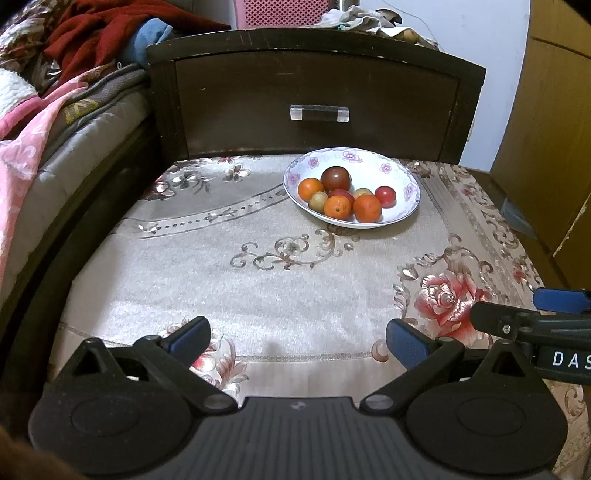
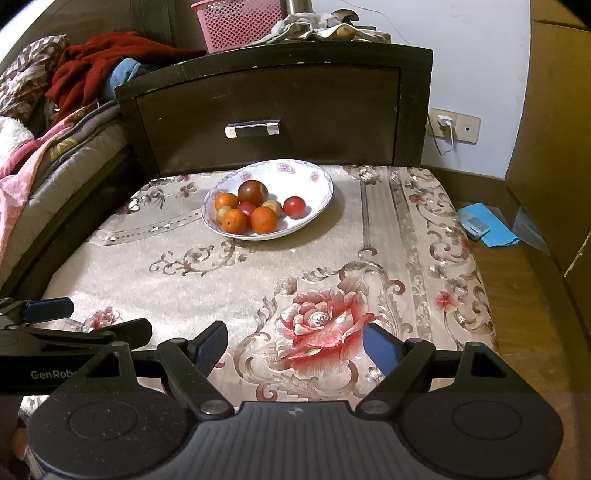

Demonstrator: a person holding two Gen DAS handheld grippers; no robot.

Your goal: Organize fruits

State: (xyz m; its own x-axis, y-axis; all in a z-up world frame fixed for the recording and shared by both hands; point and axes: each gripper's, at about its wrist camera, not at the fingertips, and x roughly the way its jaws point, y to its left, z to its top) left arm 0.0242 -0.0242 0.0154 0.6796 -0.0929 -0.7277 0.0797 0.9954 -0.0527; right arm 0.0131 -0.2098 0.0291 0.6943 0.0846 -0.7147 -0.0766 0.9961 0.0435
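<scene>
1. The tabletop, covered in a pale cloth with a large red rose woven near its front, filled most of both views; a dark wooden cabinet with one drawer handle stood against its far edge.
2. A bed piled with a pink blanket and red clothing ran along the tabletop's left side.
3. A white floral bowl sat on the cloth at the far end, just in front of the cabinet, right of centre in the left wrist view and left of centre in the right wrist view.
4. Your left gripper hovered low over the near edge with its jaws spread wide and nothing between them; the bowl lay well ahead of it, slightly to its right.
5. Your right gripper was beside it, jaws likewise wide and empty over the rose, with the bowl well ahead and a little to its left.
6. Inside the bowl, a dark reddish-brown fruit sat at the back of the pile.
7. Three oranges clustered at the front and left of the pile, touching their neighbours.
8. A small red fruit lay at the right of the pile.
9. Two small yellowish-green fruits were tucked among the oranges, one partly hidden.
</scene>
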